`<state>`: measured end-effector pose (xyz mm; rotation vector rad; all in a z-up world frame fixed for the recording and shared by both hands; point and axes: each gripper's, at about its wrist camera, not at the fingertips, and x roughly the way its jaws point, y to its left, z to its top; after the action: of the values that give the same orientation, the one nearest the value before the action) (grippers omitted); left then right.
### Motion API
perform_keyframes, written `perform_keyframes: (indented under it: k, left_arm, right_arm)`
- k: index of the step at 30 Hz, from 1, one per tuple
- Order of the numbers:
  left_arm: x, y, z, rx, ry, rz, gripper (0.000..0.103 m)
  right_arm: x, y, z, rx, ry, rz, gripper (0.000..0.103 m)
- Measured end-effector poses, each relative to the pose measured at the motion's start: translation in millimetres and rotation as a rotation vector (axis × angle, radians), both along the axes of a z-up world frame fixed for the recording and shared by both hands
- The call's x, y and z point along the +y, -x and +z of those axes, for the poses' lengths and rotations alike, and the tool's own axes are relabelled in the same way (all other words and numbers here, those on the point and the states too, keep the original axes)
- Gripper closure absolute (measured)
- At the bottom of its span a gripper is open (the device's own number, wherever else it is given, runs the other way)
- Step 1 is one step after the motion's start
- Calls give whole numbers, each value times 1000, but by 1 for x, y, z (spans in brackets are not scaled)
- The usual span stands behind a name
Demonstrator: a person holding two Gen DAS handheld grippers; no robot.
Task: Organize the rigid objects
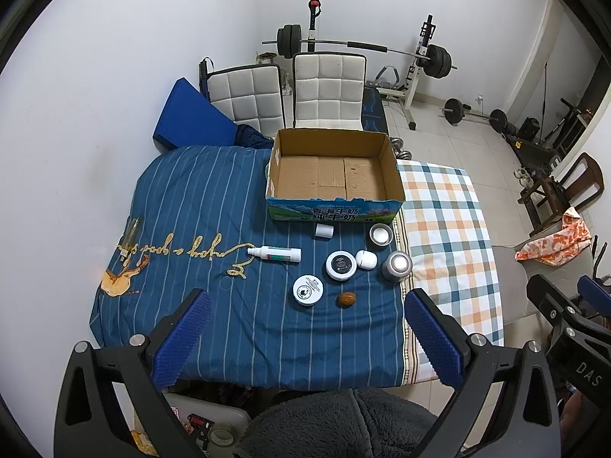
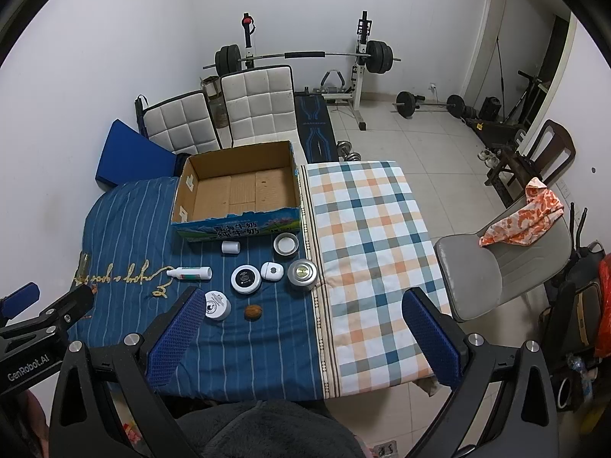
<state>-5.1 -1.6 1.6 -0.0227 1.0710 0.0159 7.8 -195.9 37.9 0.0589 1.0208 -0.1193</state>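
Left wrist view shows both the left gripper [image 1: 305,328] and right gripper [image 2: 301,328] spread wide and empty above small jars, a spray bottle [image 1: 274,254] and a walnut [image 1: 346,299] before the cardboard box [image 1: 336,206], all seemingly light, stiff, slick-sided, best pinched across their widths.

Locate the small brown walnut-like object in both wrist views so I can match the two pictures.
Left wrist view: the brown nut lies low of centre on the blue striped cover, right of the white round tin.
Right wrist view: it lies left of centre, again right of that tin.
Shared landmark: the open cardboard box beyond it in both.
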Motion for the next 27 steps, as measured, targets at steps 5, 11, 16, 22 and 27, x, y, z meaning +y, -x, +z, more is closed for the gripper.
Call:
perform_keyframes:
  k: [5, 11, 16, 22, 27]
  left_arm:
    - [0, 0, 0, 0, -1, 0, 0]
    - [-1, 0, 1, -2, 3, 0, 0]
    - [-2, 1, 1, -4, 4, 2, 0]
    - [-3, -2, 5, -11, 6, 8, 0]
    - [-1, -4, 10, -16, 12, 14, 0]
  right_arm:
    - [-1, 0, 0, 0, -1, -2, 0]
    - [-1, 0, 0, -2, -1, -3, 0]
    - [-1, 0, 2, -4, 1, -4, 0]
    - [-3, -1, 4, -4, 0, -4, 0]
    - [-3, -3, 4, -8, 3, -6, 0]
